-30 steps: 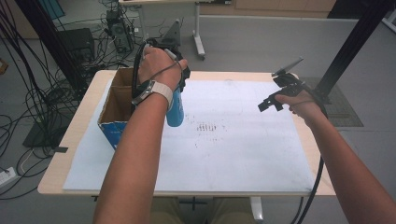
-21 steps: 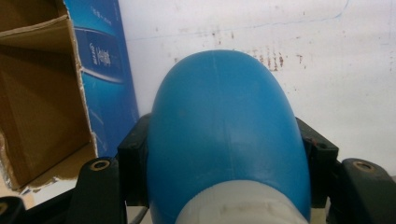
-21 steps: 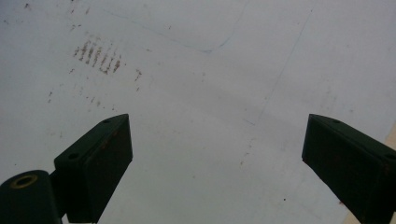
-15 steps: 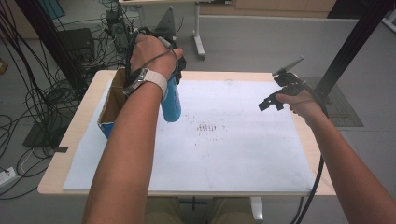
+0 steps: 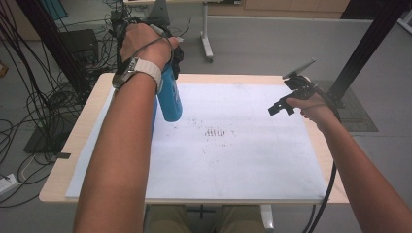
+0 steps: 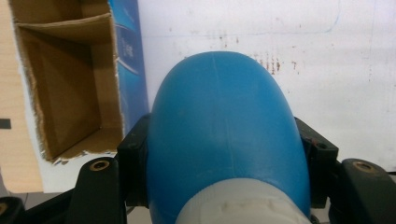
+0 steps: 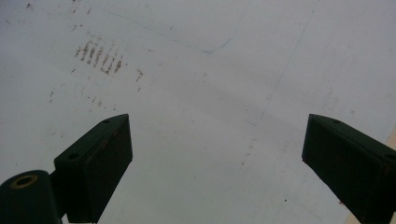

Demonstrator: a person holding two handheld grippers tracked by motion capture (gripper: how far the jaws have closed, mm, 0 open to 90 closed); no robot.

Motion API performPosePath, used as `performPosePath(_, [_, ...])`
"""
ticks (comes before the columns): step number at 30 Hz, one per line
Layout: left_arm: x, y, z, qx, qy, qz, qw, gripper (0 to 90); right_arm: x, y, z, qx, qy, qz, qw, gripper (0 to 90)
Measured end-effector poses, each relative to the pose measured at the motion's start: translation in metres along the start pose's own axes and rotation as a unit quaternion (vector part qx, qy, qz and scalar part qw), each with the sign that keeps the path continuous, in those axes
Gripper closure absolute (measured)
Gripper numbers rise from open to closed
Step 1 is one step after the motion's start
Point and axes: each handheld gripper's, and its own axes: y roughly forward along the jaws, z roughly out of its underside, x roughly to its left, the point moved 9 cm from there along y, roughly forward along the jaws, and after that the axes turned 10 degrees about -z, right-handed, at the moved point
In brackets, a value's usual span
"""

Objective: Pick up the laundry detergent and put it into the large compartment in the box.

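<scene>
Fingers of my left gripper (image 5: 167,53) are pinching the blue bottle (image 5: 169,97) up near its neck; from the high view I'm seeing it hanging clear above the white sheet (image 5: 233,160), beside the cardboard box (image 5: 154,114) at the left of the surface (image 5: 92,111). My right gripper (image 5: 286,99) is hovering well apart, over the sheet's right side.

Left gripper view: black fingers (image 6: 133,163) are squeezing the bottle just below its white cap (image 6: 238,205). I'm judging it smooth, rigid plastic, likely slippery, so gripping near the shoulder suits. The open box is sitting just left, its torn rim close.

Right gripper view: fingers (image 7: 100,158) are spread wide over bare sheet, giving plenty of room.
</scene>
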Motion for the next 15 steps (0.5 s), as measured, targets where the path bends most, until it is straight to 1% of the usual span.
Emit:
performPosePath(8, [0.013, -0.006, 0.0, 0.0, -0.012, 0.0, 0.9999, 37.1, 0.002, 0.004, -0.002, 0.003, -0.005, -0.001, 1.0, 8.4])
performPosePath(15, [0.023, -0.011, 0.0, -0.002, -0.024, -0.003, 0.9997, 37.0, 0.003, 0.006, -0.005, 0.004, -0.004, -0.001, 1.0, 8.5])
